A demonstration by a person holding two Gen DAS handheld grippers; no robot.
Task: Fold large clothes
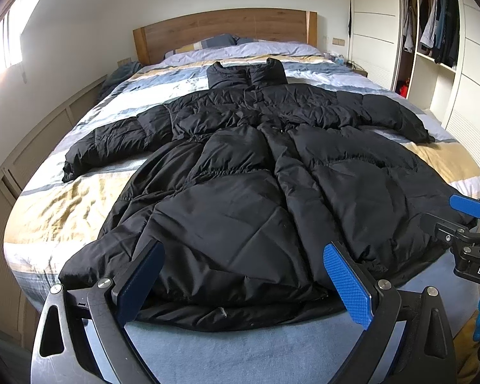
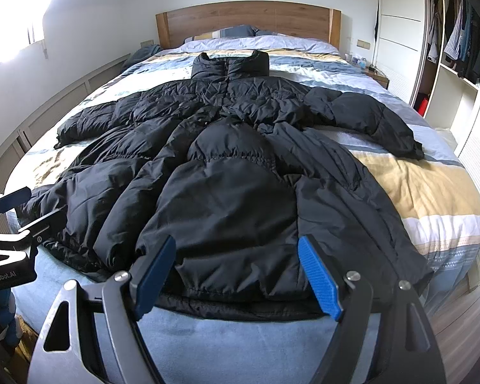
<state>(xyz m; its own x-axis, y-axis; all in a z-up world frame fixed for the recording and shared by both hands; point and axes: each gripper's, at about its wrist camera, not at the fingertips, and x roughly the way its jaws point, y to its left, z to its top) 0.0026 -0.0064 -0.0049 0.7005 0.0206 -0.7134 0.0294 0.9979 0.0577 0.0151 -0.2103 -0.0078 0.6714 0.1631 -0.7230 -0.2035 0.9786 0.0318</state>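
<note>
Coat (image 1: 240, 198), black, padded, long, spread flat face-up on bed (image 1: 80, 204): collar far toward wooden headboard (image 1: 227, 28), hem near at foot edge, sleeves stretched out left and right. Striped blue, white, tan duvet under it. Left gripper (image 1: 243, 284) spread wide, blue pads just above hem on left part, not pinching fabric. Right gripper (image 2: 236, 275) likewise spread wide over hem on right part, gripping nothing. Open wardrobe (image 1: 438, 25) with hanging clothes far right.
</note>
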